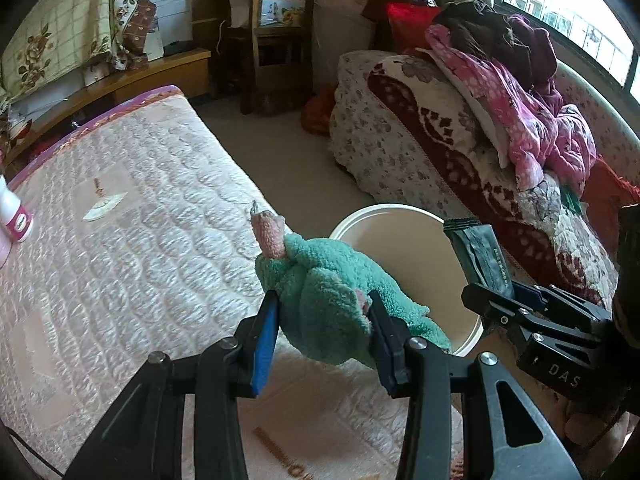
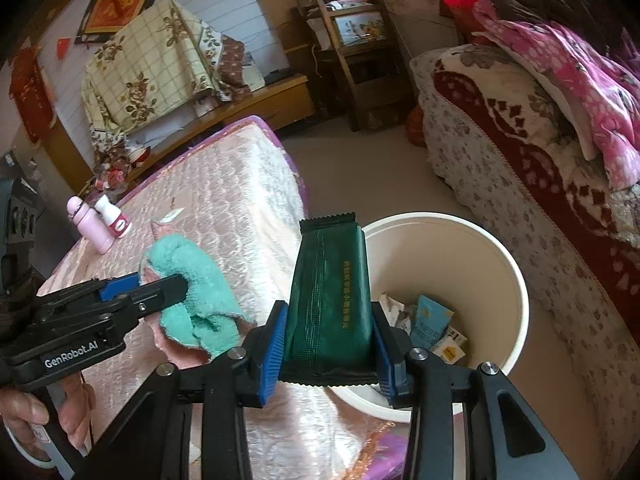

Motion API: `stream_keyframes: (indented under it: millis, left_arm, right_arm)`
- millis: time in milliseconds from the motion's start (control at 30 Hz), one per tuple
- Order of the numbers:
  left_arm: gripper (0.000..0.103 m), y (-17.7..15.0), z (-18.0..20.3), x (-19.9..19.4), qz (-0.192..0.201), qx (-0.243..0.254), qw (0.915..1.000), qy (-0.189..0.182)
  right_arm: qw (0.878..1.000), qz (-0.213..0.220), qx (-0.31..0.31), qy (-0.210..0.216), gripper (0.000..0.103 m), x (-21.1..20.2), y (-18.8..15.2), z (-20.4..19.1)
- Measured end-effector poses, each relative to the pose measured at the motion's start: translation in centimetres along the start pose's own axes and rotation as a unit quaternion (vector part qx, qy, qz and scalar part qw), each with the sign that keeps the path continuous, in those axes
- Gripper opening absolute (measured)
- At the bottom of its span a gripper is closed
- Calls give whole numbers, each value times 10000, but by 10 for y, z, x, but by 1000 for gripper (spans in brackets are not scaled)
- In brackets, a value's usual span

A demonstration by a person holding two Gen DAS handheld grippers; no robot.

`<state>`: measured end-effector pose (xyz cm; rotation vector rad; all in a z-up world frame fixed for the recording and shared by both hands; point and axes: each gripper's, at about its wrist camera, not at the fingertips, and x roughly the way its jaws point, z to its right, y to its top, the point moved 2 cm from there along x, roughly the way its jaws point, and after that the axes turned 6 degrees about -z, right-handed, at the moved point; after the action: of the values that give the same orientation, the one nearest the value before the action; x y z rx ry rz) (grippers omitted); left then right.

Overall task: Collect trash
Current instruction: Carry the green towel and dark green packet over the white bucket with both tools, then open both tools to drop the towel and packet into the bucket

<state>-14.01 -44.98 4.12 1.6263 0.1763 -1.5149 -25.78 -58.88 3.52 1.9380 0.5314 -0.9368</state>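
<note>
A crumpled teal and pink cloth (image 1: 320,296) is clamped in my left gripper (image 1: 324,340), hanging over the edge of the quilted pink mattress (image 1: 120,240) beside the cream bin (image 1: 404,240). In the right wrist view the same cloth (image 2: 192,292) shows in the left gripper (image 2: 160,292) at the left. My right gripper (image 2: 328,344) is shut on a dark green foil packet (image 2: 332,296), held upright at the near rim of the bin (image 2: 516,280). The bin holds several small boxes and papers (image 2: 432,320). The packet (image 1: 480,256) also shows in the left wrist view.
A pink bottle (image 2: 90,224) and a white bottle with a pink label (image 2: 114,216) stand on the mattress, with a small flat wrapper (image 1: 102,204) nearby. A sofa with patterned covers and piled pink clothes (image 1: 520,112) flanks the bin. A wooden chair (image 1: 272,32) stands beyond.
</note>
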Motion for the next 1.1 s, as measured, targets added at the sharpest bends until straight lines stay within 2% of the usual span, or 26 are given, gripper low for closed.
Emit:
stream_keyframes:
  millis: [433, 933, 1033, 1100]
  left_arm:
    - [44, 12, 25, 30, -151, 71, 9998, -115]
    - [45, 16, 37, 51, -238, 183, 9995, -51]
    - [47, 15, 41, 53, -235, 291, 9993, -2]
    - [53, 15, 43, 53, -206, 319, 9993, -30]
  right_arm:
    - [9994, -40, 299, -167, 42, 4, 1, 30]
    - [9979, -93, 531, -363, 44, 14, 5, 57]
    - [9974, -87, 552, -450, 48, 14, 6, 60]
    - [9970, -110, 575, -496, 51, 16, 6, 62]
